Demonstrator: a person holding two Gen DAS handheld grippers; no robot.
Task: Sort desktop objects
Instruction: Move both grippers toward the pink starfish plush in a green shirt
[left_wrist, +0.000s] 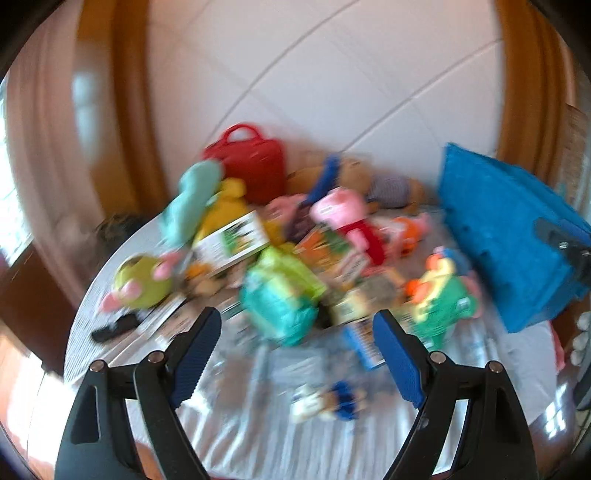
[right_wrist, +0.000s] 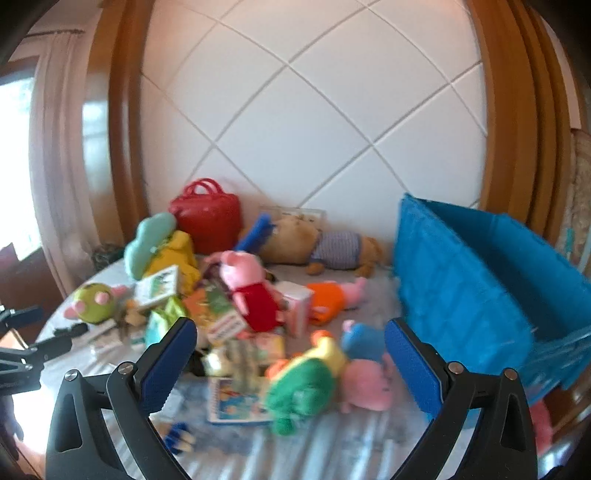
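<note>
My left gripper (left_wrist: 297, 326) has its blue-padded fingers (left_wrist: 195, 354) spread wide apart with nothing between them. It hangs above the near part of the table (left_wrist: 258, 435), which carries a pale striped cloth. The left view is blurred, so small items there are hard to name.

My right gripper (right_wrist: 290, 338) is likewise spread wide and holds nothing. It hangs over the near right part of the table, above the pile of toys.

Just beyond the right fingers (right_wrist: 415, 369) lies a green plush toy (right_wrist: 303, 387), touching a pink plush (right_wrist: 365, 386) on its right. A blue plush (right_wrist: 364, 341) lies just behind those two. A picture book (right_wrist: 236, 402) lies flat to the left of the green plush toy.

Farther in, a pink pig plush in a red dress (right_wrist: 251, 291) lies on books and small boxes at the middle of the pile. A pig plush in orange (right_wrist: 332, 297) lies to its right. A round green plush with pink ears (right_wrist: 96, 302) sits near the left edge of the table.

At the back, a brown bear plush in a striped shirt (right_wrist: 317, 245) lies on its side by the wall. A red handbag (right_wrist: 208, 218) stands upright to its left. A yellow plush (right_wrist: 177, 254) and a teal plush (right_wrist: 147, 240) lean in front of the red handbag.

A blue bin (right_wrist: 469, 291) stands at the right side of the table, open at the top.
</note>
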